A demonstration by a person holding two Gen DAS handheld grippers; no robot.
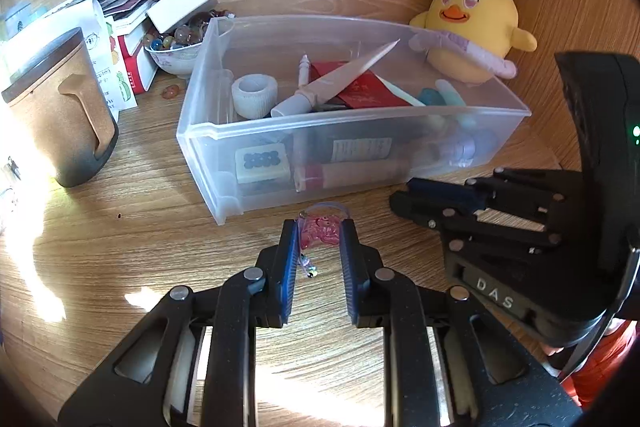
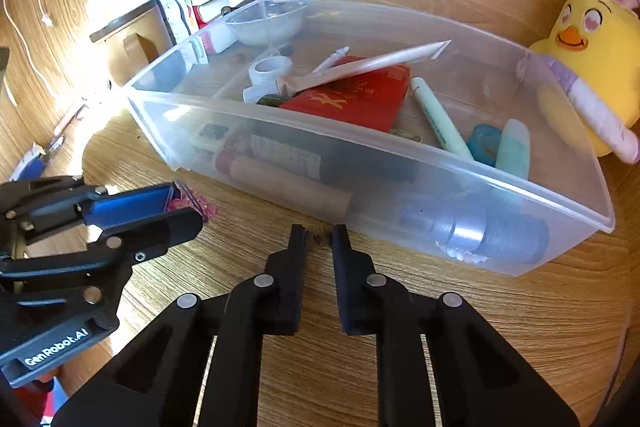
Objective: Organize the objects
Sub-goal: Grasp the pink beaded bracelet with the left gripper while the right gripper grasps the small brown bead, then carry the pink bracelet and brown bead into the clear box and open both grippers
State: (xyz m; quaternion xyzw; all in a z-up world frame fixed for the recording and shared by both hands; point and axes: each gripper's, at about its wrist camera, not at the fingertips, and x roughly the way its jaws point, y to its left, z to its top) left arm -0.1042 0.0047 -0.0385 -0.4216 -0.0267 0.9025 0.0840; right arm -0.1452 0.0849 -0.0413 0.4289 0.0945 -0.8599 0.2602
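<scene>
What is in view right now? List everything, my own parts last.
bin: 1, clear plastic, centre of desk, holding tubes, a red packet and small items
pink charm: 1, pink, between the left jaws, in front of bin
small brown item: 1, between the right jaws, identity unclear
chick plush: 1, yellow, behind bin
mug: 1, brown, left of bin
marble bowl: 1, white, behind bin
left gripper: black, blue pads
right gripper: black

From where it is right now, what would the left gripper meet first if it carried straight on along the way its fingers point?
Most likely the front wall of the clear plastic bin, which lies just beyond the left gripper and the pink charm between its fingers. Depth is hard to judge through the fisheye.
</scene>
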